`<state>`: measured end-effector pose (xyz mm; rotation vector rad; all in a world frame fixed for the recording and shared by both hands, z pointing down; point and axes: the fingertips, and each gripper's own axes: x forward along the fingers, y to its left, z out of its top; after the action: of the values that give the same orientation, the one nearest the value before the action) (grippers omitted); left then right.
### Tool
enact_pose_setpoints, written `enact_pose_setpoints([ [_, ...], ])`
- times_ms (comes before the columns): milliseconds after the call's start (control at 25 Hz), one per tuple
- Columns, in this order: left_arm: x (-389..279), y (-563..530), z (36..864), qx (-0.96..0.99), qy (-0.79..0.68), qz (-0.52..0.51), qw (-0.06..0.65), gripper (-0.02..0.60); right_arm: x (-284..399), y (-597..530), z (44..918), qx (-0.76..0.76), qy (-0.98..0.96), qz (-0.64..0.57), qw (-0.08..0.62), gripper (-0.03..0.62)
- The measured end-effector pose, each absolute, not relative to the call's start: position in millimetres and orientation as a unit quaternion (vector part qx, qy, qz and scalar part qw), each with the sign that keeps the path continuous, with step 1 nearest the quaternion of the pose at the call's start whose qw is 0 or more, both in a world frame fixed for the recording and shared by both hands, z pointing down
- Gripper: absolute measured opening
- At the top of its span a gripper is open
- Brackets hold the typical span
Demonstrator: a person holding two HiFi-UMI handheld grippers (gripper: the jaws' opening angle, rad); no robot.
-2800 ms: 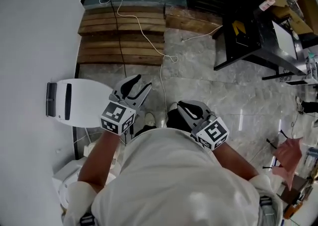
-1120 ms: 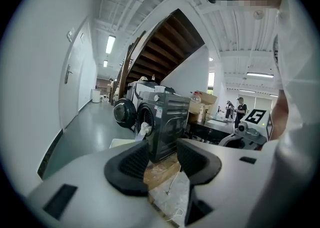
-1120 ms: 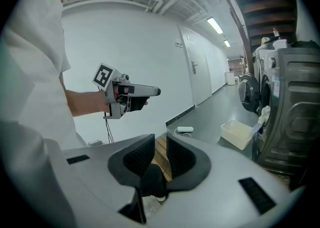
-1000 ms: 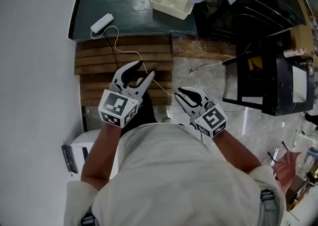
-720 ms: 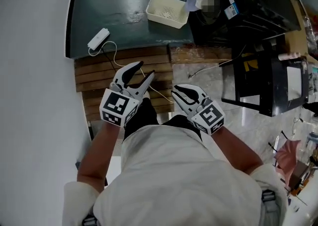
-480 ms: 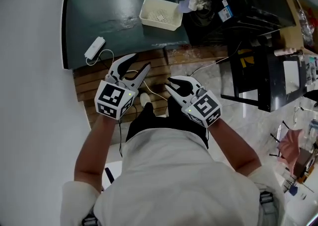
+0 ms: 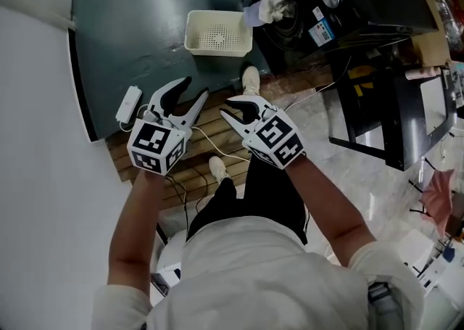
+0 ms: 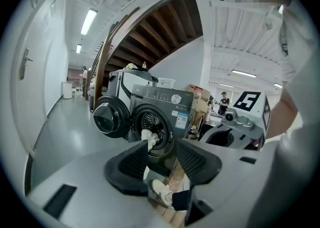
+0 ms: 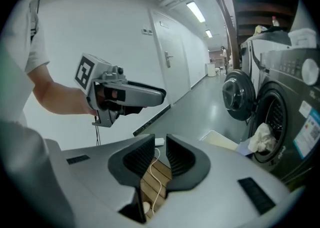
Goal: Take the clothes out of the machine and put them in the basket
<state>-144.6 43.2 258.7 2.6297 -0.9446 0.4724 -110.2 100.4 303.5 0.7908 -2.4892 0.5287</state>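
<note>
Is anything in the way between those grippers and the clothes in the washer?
Nothing visible does: the washer door stands open, the clothes hang out in plain view, and the white basket sits on the floor left of them.

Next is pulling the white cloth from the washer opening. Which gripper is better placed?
Left gripper, probably: its open, empty jaws point straight at the cloth in the washer opening. The right gripper, also open and empty, has the cloth well off to its side.
</note>
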Motion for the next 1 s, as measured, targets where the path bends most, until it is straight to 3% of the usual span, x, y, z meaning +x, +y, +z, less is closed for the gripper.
enact_pose_setpoints([
  [520,-46.4,-153.7,383.3,0.931,-0.275,0.185,0.155,0.205,-62.3,-76.5,482.7,0.314,-0.86,0.28,0.289,0.055],
  [1000,70.8,-244.8,495.8,0.94,-0.185,0.227,0.177,0.324,-36.4,-123.2,609.5,0.341,-0.817,0.354,0.303,0.055],
])
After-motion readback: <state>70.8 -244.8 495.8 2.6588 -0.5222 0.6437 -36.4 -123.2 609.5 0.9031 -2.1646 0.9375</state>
